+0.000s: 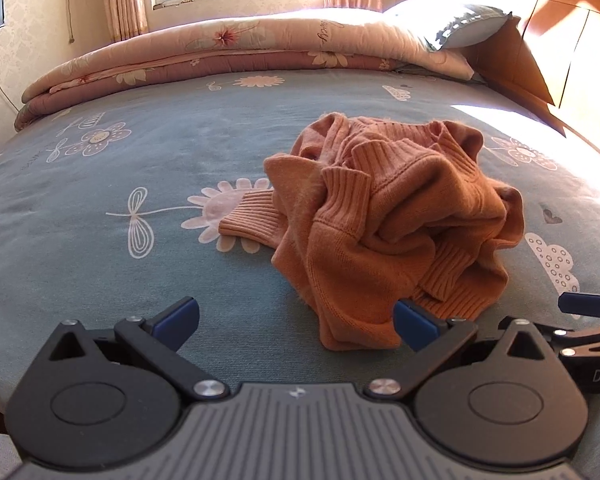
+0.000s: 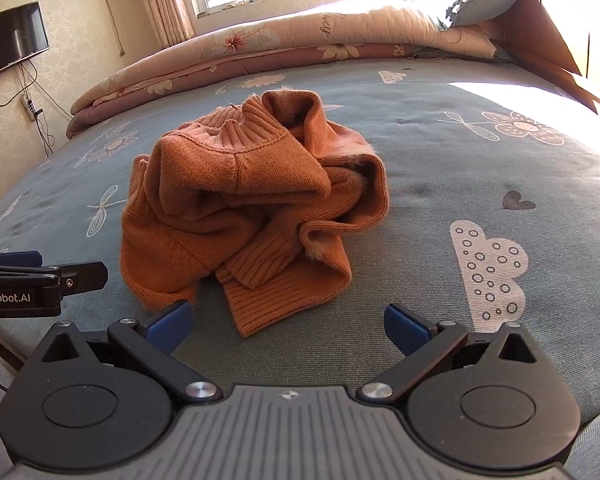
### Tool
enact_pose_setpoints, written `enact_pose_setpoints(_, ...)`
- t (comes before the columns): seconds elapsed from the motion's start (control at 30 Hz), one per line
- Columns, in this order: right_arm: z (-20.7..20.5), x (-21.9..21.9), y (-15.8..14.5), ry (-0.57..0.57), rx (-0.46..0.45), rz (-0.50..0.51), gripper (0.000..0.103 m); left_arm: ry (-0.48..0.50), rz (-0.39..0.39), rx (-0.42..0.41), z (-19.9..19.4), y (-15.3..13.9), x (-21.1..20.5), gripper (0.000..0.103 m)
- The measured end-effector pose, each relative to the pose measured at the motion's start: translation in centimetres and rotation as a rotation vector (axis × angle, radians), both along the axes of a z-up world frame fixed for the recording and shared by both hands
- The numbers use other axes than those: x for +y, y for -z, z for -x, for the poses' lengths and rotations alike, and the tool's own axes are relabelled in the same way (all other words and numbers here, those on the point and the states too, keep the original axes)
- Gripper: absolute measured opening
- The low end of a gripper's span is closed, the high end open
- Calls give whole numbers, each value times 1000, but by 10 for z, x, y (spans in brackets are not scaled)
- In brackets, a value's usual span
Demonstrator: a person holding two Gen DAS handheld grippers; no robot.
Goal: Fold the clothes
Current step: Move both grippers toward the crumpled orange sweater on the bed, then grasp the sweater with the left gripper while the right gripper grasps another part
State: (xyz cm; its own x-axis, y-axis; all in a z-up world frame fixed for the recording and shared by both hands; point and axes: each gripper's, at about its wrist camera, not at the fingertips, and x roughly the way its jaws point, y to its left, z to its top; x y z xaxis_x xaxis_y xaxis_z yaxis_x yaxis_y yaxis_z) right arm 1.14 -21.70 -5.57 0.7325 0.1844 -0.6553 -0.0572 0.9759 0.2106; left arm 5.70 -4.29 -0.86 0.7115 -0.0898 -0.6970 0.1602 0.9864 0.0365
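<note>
The left gripper (image 1: 296, 322) and right gripper (image 2: 288, 322) gape wide, empty, at the bed's (image 1: 140, 148) near edge before a crumpled orange sweater (image 1: 392, 216). Only the left view shows a ribbed cuff (image 1: 250, 222) trailing left; bare sheet surrounds the heap.

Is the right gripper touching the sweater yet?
Apart. The right wrist view shows bedsheet between the open right gripper and the sweater.
</note>
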Motion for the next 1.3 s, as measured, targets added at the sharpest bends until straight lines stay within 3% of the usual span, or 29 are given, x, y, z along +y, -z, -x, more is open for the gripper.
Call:
enact_pose_setpoints(0.33,-11,3,7,-24,12,24,100,30,41,6,-18,15,11,102)
enact_pose_setpoints(0.53,-22,12,-2,-74,18,115,95,45,29,-18,-23,15,18,100)
enact_pose_setpoints(0.57,-23,13,-3,-78,17,128,93,43,36,-23,-25,13,20,98)
enact_pose_setpoints(0.67,-27,12,-7,-77,13,148,90,38,66,-14,-28,9,23,79)
enact_pose_setpoints(0.73,-27,11,-9,-72,8,160,89,23,94,-2,-30,7,27,78)
enact_pose_setpoints(0.77,-27,11,-10,-70,5,165,87,24,100,1,-30,7,27,71)
enact_pose_setpoints(0.97,-23,11,-13,-83,1,176,85,43,123,8,-28,7,28,71)
enact_pose_setpoints(1.13,-24,11,-20,-117,-10,173,74,59,142,-5,-26,4,28,71)
enact_pose_setpoints(1.27,-26,13,-28,-139,-28,192,59,64,147,0,-29,5,30,70)
enact_pose_setpoints(1.3,-26,13,-29,-144,-33,194,55,68,142,1,-29,5,30,64)
